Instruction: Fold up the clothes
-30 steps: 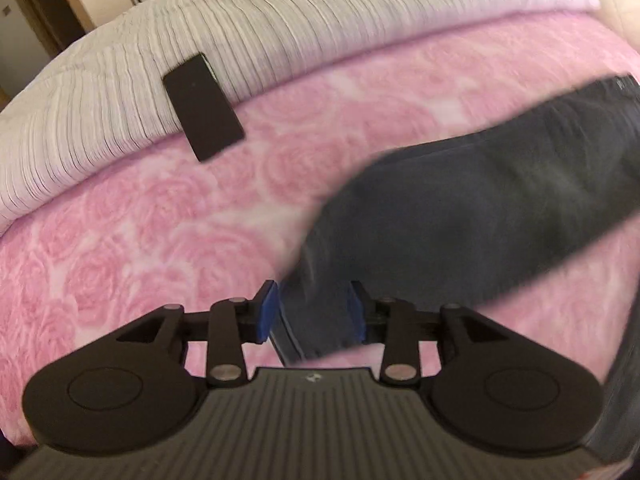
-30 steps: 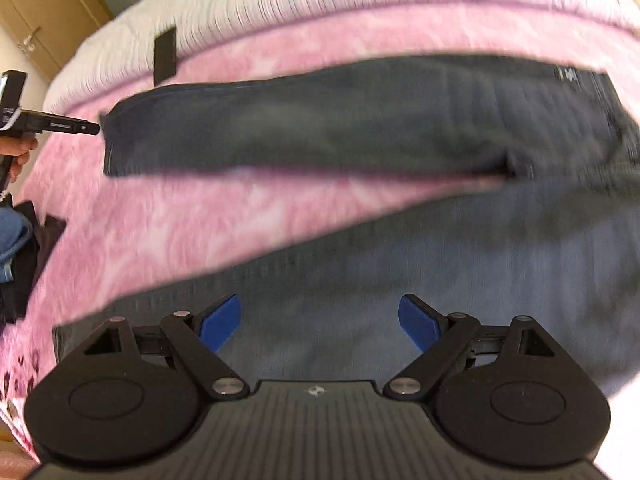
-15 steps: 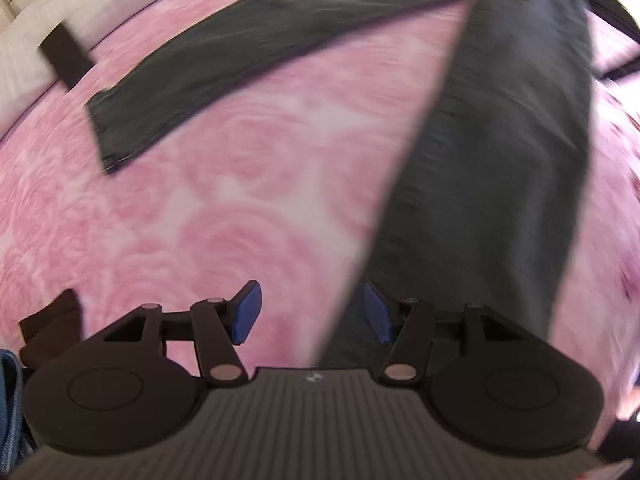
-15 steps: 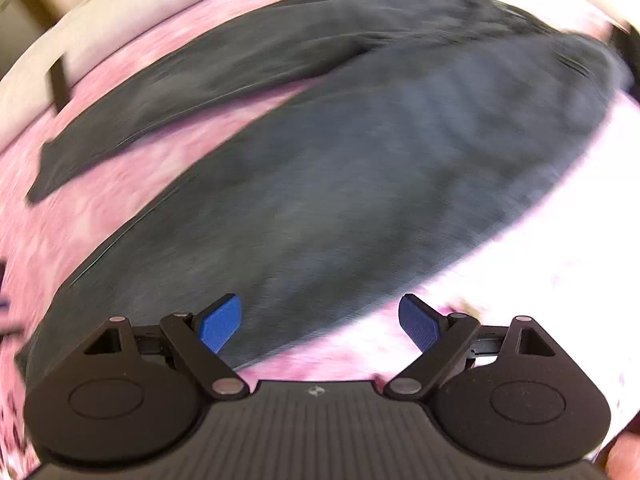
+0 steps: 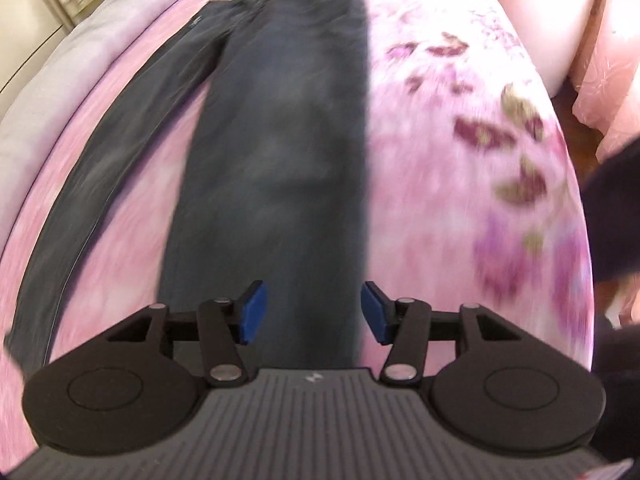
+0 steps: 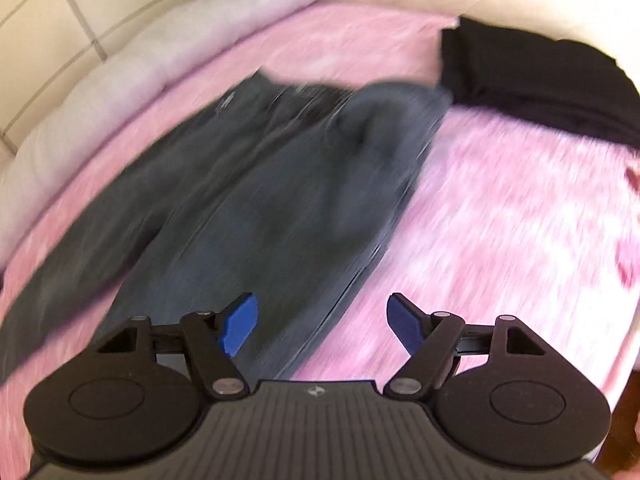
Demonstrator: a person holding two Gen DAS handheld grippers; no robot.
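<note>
A pair of dark grey jeans (image 5: 280, 140) lies spread flat on the pink floral bedspread (image 5: 460, 160), its two legs splayed apart. My left gripper (image 5: 311, 312) is open and empty, hovering over the near leg close to its lower end. In the right wrist view the jeans (image 6: 280, 192) show their waist and upper legs. My right gripper (image 6: 320, 322) is open and empty above the right edge of the near leg. Both views are blurred by motion.
A folded black garment (image 6: 540, 84) lies on the bed beyond the jeans' waist. A pale grey pillow (image 6: 140, 72) runs along the bed's left side, also in the left wrist view (image 5: 80, 72). A peach headboard or cushion (image 5: 600, 40) is at the right.
Both grippers have swung across the bed towards the jeans' near leg and waist. My left gripper let go of the far leg's cuff and opened wider. The right gripper stayed open.
</note>
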